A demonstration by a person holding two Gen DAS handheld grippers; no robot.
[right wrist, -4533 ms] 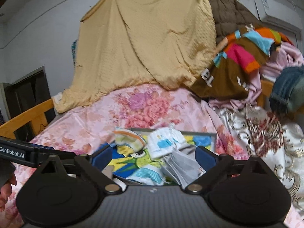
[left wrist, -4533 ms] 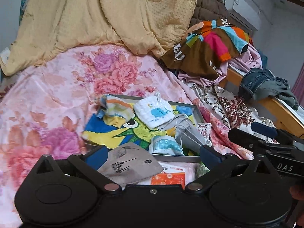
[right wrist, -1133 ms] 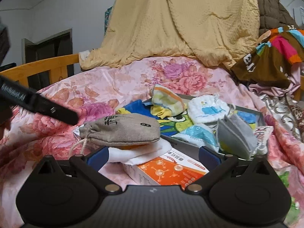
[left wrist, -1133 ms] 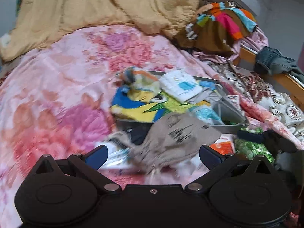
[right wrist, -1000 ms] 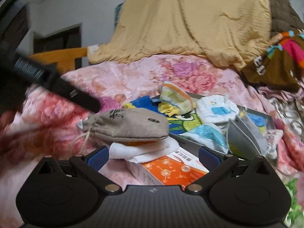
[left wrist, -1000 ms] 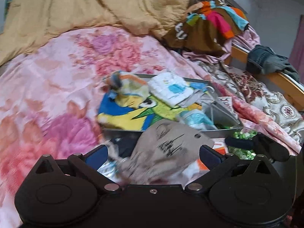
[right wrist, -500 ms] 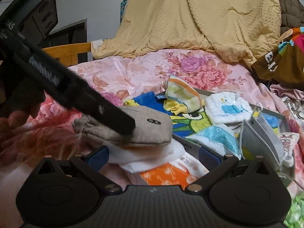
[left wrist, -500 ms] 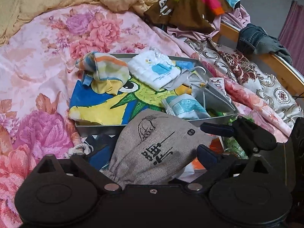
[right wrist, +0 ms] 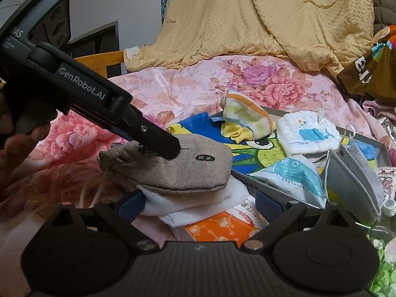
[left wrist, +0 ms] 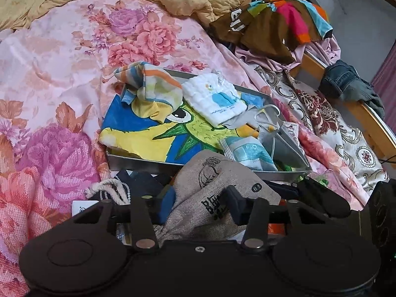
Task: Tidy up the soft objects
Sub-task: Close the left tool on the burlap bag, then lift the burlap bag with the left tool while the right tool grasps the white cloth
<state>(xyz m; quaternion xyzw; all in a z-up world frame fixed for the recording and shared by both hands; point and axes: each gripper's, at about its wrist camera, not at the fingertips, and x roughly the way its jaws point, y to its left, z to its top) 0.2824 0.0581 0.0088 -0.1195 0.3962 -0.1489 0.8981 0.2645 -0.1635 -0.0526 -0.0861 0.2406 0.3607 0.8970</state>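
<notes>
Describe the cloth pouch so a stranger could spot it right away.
On the pink floral bedspread, find the metal tray. The pouch lies just before its near edge, on white cloth, pinched by the left claw. Only it is plain beige burlap with a drawstring.

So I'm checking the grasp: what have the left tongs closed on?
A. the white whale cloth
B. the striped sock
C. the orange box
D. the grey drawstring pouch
D: the left tongs pinch the pouch between their blue pads, in front of the tray.
</notes>
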